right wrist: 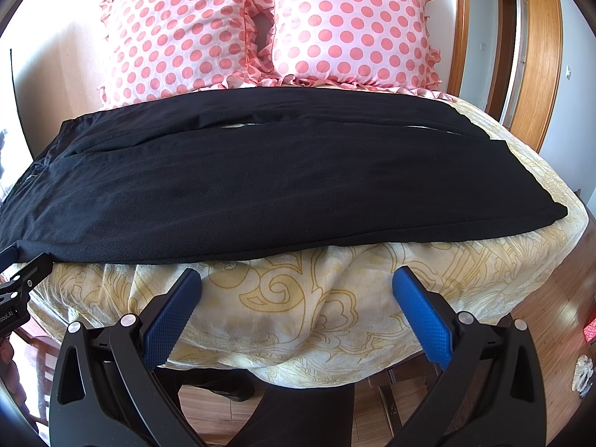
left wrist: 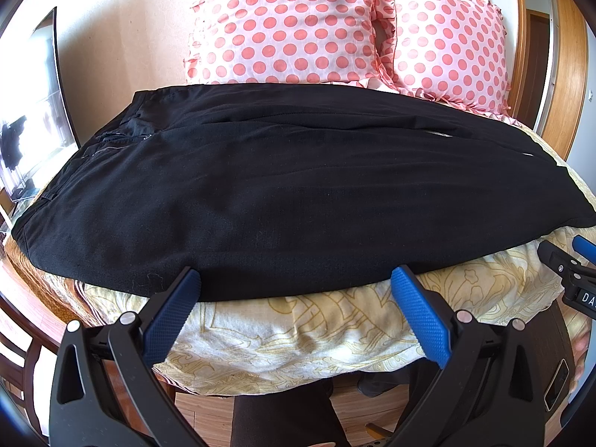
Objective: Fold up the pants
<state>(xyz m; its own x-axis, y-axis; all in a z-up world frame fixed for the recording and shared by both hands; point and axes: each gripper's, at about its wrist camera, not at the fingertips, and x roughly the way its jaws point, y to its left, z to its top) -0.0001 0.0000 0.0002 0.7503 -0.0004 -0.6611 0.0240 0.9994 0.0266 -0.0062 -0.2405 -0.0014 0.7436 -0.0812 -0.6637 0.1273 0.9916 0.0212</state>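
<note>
White letters "DA" show on my black right gripper body (left wrist: pixel 585 296); "oboLAI" on my left one (right wrist: pixel 7 316).

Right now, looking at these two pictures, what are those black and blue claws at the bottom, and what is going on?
There is no robot: a person holds a two-finger gripper in each hand, each with a wide-angle camera looking along its fingers. One picture comes from the left gripper, the other from the right gripper. Both stand open, holding nothing, near the front edge of a bed. Black pants lie spread flat across a cream bedspread with a yellow pattern, waistband to the left and leg ends to the right. Two pink polka-dot pillows stand behind. The pants look not yet folded.
</note>
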